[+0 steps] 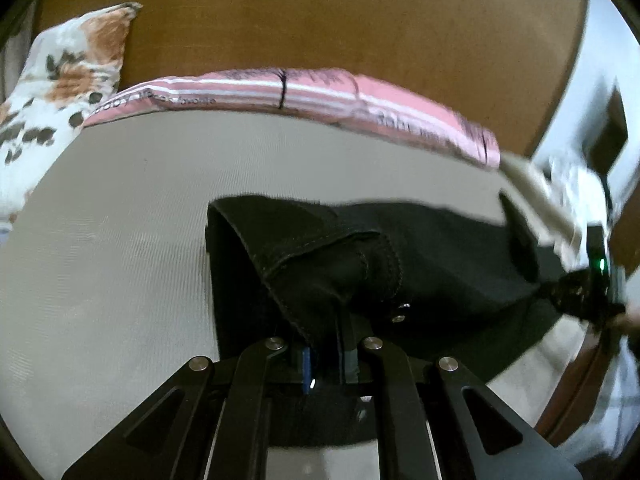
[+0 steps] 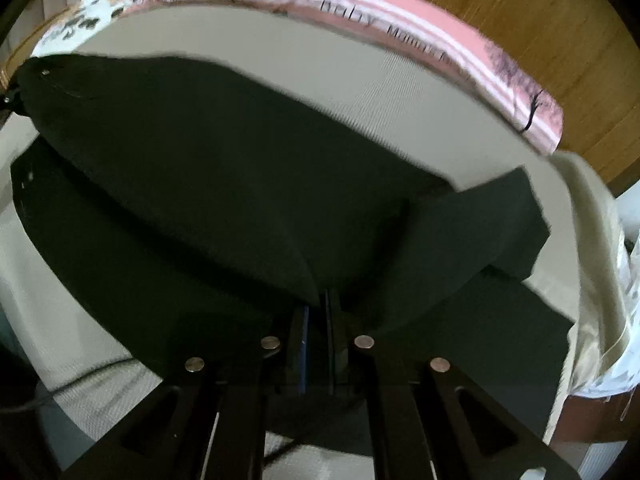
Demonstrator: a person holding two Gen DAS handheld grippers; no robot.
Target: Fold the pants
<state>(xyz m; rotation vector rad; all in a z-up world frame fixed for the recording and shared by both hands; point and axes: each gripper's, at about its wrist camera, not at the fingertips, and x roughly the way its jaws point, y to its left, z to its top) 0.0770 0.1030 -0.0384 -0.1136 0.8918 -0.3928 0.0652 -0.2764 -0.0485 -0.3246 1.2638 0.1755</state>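
Note:
Black pants (image 1: 400, 248) lie on a beige bed sheet (image 1: 120, 240). My left gripper (image 1: 329, 332) is shut on the waistband end, near two metal rivets, and holds the cloth lifted off the sheet. In the right wrist view my right gripper (image 2: 318, 308) is shut on a fold of the pants (image 2: 200, 168), with the legs stretched to the left and a corner hanging to the right. The other gripper (image 1: 592, 292) shows at the right edge of the left wrist view, blurred.
A pink striped printed cloth (image 1: 320, 88) lies along the far edge of the bed. A floral pillow (image 1: 60, 92) sits at the far left. A brown wooden headboard (image 1: 320, 12) stands behind. The bed's right edge (image 2: 584, 260) drops off beside a crumpled white cloth.

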